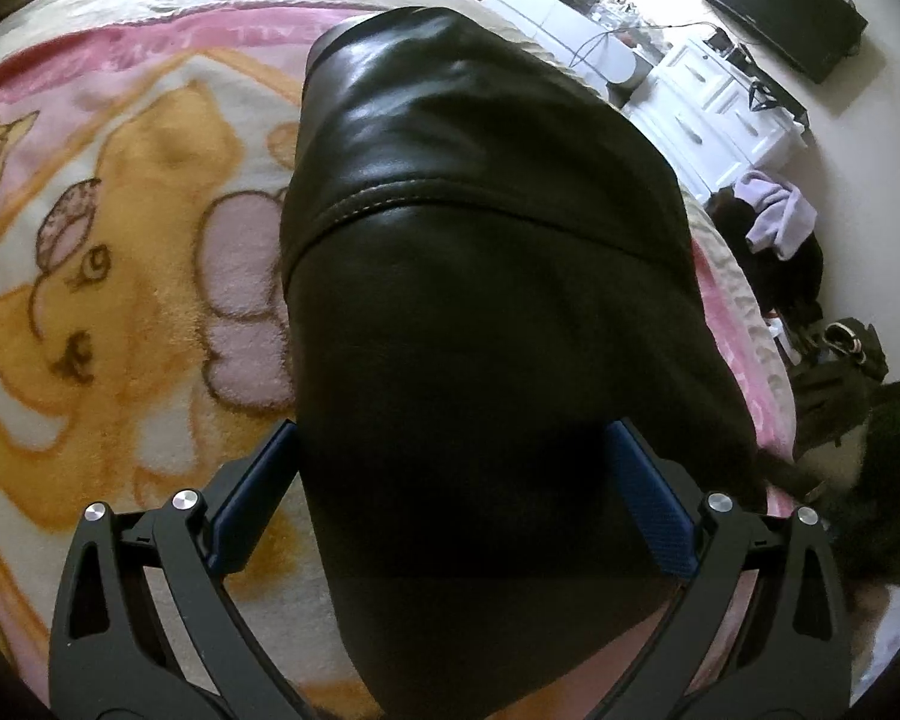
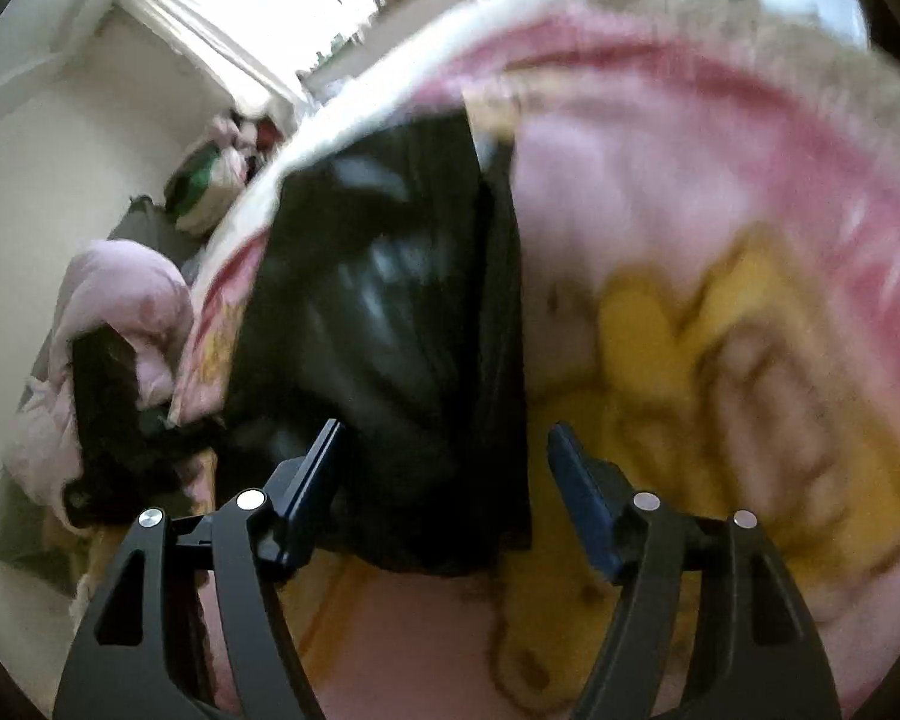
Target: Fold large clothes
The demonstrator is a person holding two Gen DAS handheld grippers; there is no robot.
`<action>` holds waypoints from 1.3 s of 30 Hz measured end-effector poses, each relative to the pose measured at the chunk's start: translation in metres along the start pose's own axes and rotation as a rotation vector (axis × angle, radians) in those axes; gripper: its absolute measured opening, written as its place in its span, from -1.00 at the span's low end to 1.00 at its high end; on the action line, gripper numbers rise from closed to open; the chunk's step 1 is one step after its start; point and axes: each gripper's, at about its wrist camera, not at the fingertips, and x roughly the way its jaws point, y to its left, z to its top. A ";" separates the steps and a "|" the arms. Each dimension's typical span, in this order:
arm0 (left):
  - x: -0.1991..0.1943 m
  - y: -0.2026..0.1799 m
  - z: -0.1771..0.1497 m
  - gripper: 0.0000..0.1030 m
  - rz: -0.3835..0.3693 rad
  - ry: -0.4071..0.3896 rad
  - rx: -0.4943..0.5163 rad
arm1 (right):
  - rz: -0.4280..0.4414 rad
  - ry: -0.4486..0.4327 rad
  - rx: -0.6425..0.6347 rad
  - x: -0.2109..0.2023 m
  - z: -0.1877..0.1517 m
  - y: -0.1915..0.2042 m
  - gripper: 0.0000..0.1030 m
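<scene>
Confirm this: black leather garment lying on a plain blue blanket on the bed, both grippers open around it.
One thing is wrong: the blanket is not plain blue. The left wrist view shows it pink with a yellow cartoon print. The black leather garment does lie on it, with the left gripper and right gripper open.

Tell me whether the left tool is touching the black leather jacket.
Cannot tell. In the left wrist view the black leather jacket fills the space between the left tool's open blue pads, but shadow hides any contact or gap at either pad.

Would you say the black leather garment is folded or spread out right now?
Folded: the black leather garment lies on the pink cartoon blanket as a compact, narrow bundle; its layering cannot be told.
</scene>
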 end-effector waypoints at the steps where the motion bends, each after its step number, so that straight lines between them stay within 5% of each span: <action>1: 0.001 -0.002 0.000 0.84 0.001 -0.001 0.002 | -0.041 -0.070 -0.026 -0.011 0.009 0.007 0.38; 6: 0.002 -0.004 -0.001 0.84 0.003 -0.012 0.004 | -0.134 -0.195 -0.175 -0.009 0.052 0.045 0.24; 8: 0.002 -0.006 -0.003 0.84 0.011 -0.017 0.011 | -0.173 -0.186 -0.283 0.010 0.067 0.071 -0.05; 14: 0.002 -0.014 -0.007 0.84 0.036 -0.018 0.044 | -0.242 -0.105 -0.464 0.075 0.097 0.109 -0.13; 18: 0.002 -0.014 -0.008 0.84 0.030 -0.020 0.049 | -0.375 0.081 -0.439 0.127 0.109 0.083 -0.15; 20: 0.003 -0.019 -0.010 0.84 0.036 -0.021 0.079 | -0.369 0.180 -0.377 0.149 0.111 0.059 -0.14; 29: 0.008 -0.022 -0.010 0.84 0.027 -0.016 0.068 | -0.302 0.265 -0.260 0.177 0.115 0.029 -0.14; 39: 0.001 -0.017 -0.009 0.84 0.000 0.010 0.032 | -0.300 0.203 -0.253 0.152 0.111 0.044 -0.02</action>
